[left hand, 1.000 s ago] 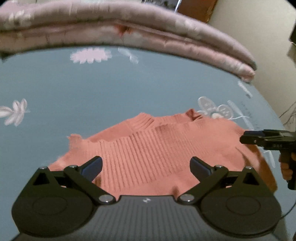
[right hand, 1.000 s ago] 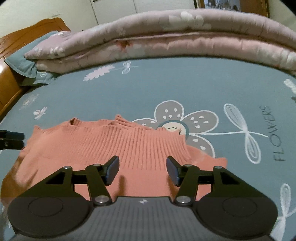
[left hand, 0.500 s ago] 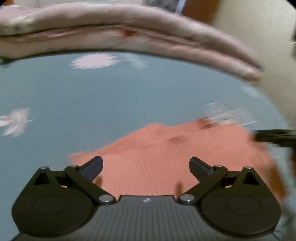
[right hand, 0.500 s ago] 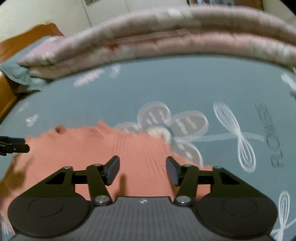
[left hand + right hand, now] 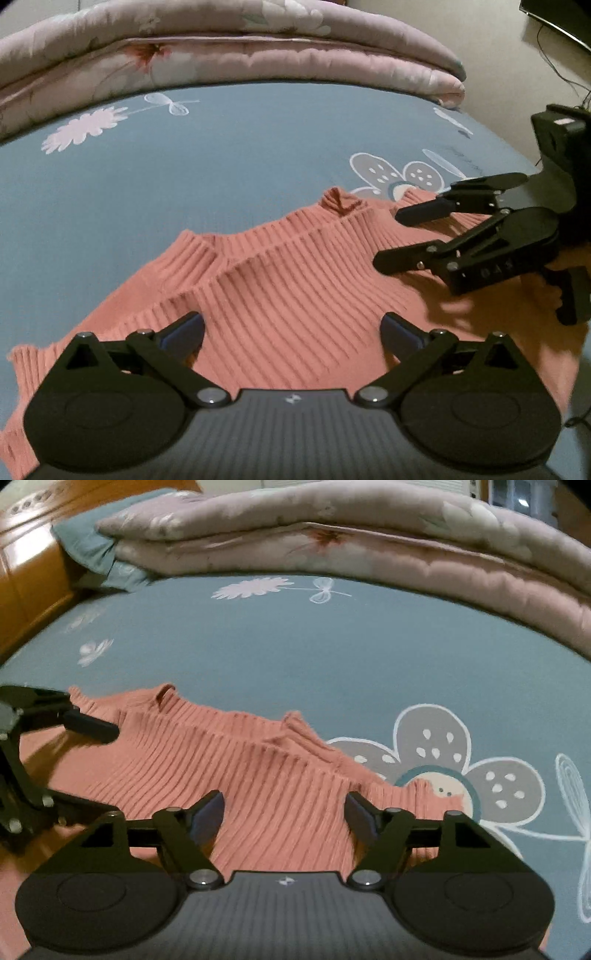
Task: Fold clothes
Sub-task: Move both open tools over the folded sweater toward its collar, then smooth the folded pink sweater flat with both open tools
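A salmon-pink ribbed knit sweater (image 5: pixel 280 295) lies flat on the blue-grey flowered bedsheet (image 5: pixel 207 158), its ribbed edge toward the far side. My left gripper (image 5: pixel 291 332) hovers open just above its near part, nothing between the fingers. In the left wrist view the right gripper (image 5: pixel 391 236) hangs open over the sweater's right side. The right wrist view shows the same sweater (image 5: pixel 258 775) under my open right gripper (image 5: pixel 284 808), with the left gripper's fingers (image 5: pixel 88 723) at the left edge above the cloth.
A folded pink flowered quilt (image 5: pixel 229 51) lies across the far side of the bed. A teal pillow (image 5: pixel 92 554) and a wooden headboard (image 5: pixel 26 576) stand at the far left. A beige wall (image 5: pixel 498 55) with cables lies past the bed's right edge.
Both grippers have come closer to each other and lower over the sweater. The right gripper now fills the right of the left wrist view. Both stay open.
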Demonstrator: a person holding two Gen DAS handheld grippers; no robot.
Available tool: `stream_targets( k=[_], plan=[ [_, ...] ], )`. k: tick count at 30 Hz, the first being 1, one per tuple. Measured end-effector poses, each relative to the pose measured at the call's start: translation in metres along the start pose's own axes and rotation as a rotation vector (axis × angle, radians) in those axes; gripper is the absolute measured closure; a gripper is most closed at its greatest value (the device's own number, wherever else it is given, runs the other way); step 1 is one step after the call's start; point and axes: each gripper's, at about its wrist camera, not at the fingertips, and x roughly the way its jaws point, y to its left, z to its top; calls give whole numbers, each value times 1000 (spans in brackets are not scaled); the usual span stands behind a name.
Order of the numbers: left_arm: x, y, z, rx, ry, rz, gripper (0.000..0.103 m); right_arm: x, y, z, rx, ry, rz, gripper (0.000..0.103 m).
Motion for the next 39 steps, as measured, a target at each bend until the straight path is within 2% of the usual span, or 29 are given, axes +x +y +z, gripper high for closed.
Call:
stream_targets(
  k=[5, 10, 14, 16, 18, 20, 22, 25, 29, 34, 37, 39],
  plan=[
    [-20, 5, 4, -80, 1, -14, 1, -34, -4, -10, 39, -37, 30, 26],
    [-73, -10, -26, -18, -11, -91, 1, -68, -8, -22, 83, -75, 70, 26],
    [-89, -42, -57, 58, -9, -84, 1, -87, 3, -47, 131, -75, 229, 26],
    [-92, -48, -66, 65, -33, -121, 1, -86, 14, -57, 114, -68, 305, 26],
    [-93, -49, -74, 62, -57, -124, 1, -80, 23, -65, 85, -48, 333, 26],
    [-84, -35, -80, 10, -13, -103, 1, -74, 21, -75, 87, -43, 333, 26],
    [-81, -16, -89, -38, 2, -74, 1, -79, 8, -86, 116, -78, 357, 26],
    [-92, 0, -94, -43, -12, -92, 1, -92, -9, -96, 148, -79, 326, 26],
    [-99, 2, -97, -28, 32, -39, 1, -111, -27, -114, 179, -63, 271, 26],
    [-108, 2, -102, -80, 75, 34, 1, -129, -33, -124, 241, -59, 187, 26],
    [-131, -20, -102, -59, 42, 11, 1, -142, -17, -121, 247, -77, 138, 24],
    [-143, -36, -105, -37, 15, -19, 1, -150, -1, -124, 236, -103, 164, 23]
  ],
)
